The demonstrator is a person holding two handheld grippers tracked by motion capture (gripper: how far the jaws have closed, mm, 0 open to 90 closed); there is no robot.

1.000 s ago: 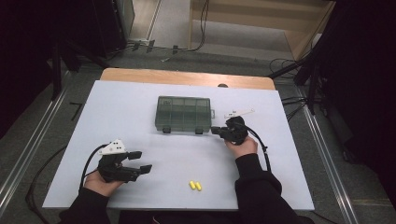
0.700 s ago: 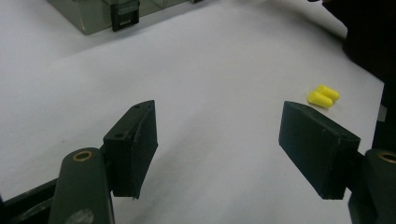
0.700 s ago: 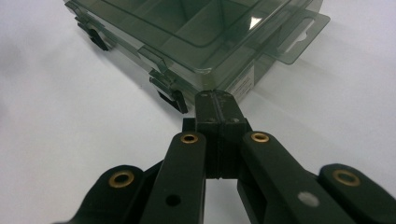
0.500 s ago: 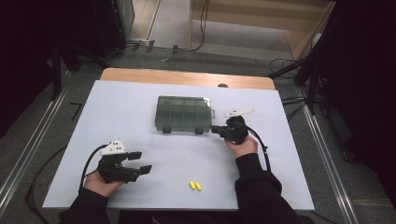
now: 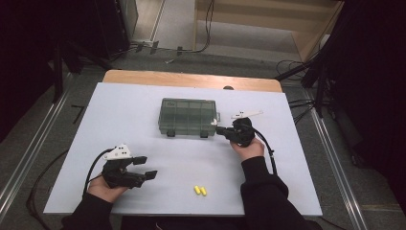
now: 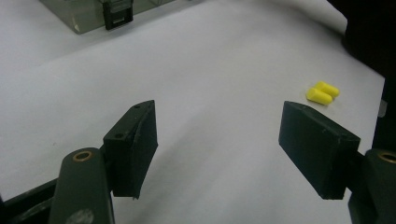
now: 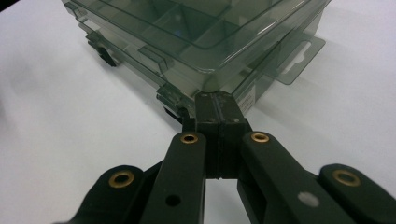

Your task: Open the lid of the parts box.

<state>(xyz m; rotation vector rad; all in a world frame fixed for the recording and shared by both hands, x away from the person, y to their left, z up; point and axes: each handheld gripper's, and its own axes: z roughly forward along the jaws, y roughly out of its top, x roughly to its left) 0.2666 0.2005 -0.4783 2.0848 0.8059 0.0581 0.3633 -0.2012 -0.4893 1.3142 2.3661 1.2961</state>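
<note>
Right gripper view: right gripper (image 7: 218, 100) seen pressed shut, empty, tips at organizer box (image 7: 196, 42) front corner. Left gripper (image 6: 217, 140) held wide open, empty; earplugs (image 6: 322, 92) ahead-right.

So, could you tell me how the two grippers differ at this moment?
The left gripper has its jaws wide open over bare table; the right gripper has its jaws pressed together. The left one is well apart from the organizer box; the right one's tips are at the box's front corner by a latch. Both are black and hand-held.

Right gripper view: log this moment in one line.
right gripper: shut, at clear grey plastic compartment box corner | left gripper: open | two yellow earplugs: untouched
</note>
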